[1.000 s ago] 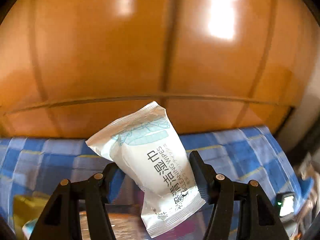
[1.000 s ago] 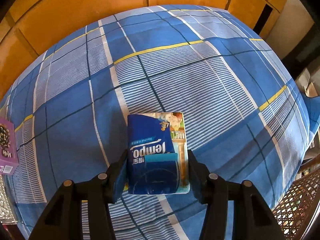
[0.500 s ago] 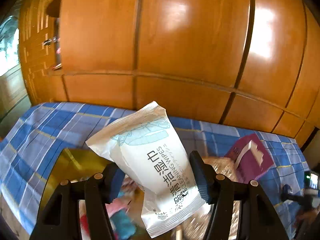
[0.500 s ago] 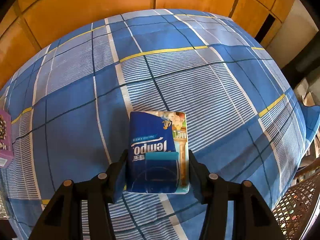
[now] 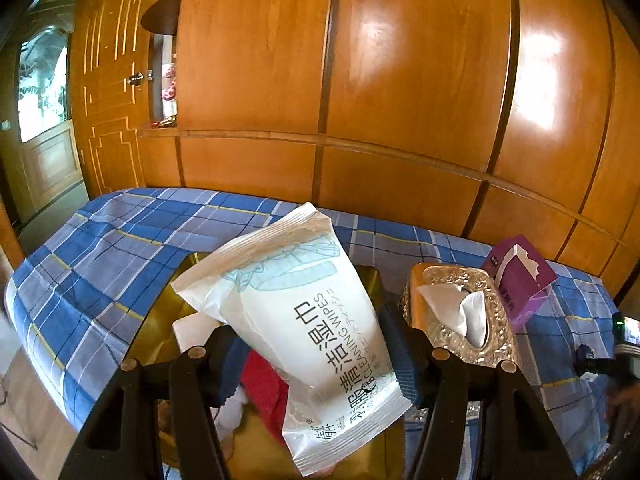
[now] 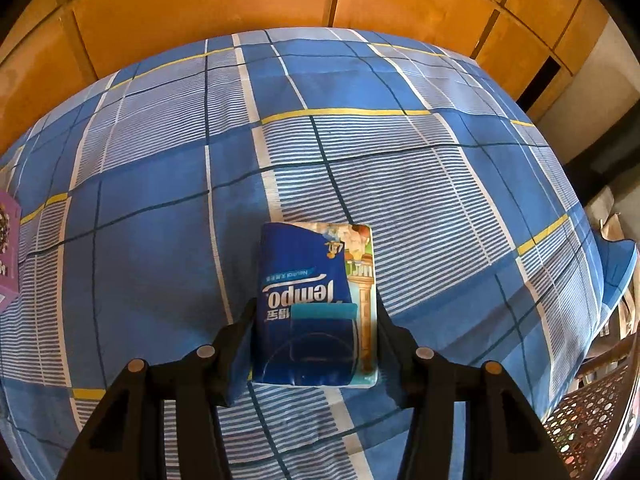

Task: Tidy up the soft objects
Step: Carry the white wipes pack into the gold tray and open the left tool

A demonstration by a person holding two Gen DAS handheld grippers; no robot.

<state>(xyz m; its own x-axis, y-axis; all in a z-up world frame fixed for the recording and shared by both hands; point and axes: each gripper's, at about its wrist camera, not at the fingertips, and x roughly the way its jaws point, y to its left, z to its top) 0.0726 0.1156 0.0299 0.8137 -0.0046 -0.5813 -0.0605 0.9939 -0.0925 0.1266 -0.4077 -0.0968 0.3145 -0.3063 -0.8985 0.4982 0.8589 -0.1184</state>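
My left gripper (image 5: 310, 350) is shut on a white pack of cleaning wipes (image 5: 304, 320) and holds it tilted above a gold-coloured box (image 5: 160, 320). Inside the box lie a red soft item (image 5: 266, 390) and a white item (image 5: 196, 330). My right gripper (image 6: 316, 340) is shut on a blue Tempo tissue pack (image 6: 316, 304) just above the blue checked cloth (image 6: 160, 220).
A silver embossed tissue box (image 5: 456, 316) with a tissue sticking out stands right of the gold box. A purple tissue box (image 5: 518, 276) lies behind it and shows at the right wrist view's left edge (image 6: 8, 240). A perforated basket (image 6: 592, 420) is at lower right. Wooden panelling (image 5: 360, 80) backs the bed.
The left gripper has swung left and down with the wipes; the gold box, silver tissue box and purple box came into view. The right gripper with the Tempo pack has drifted slightly.
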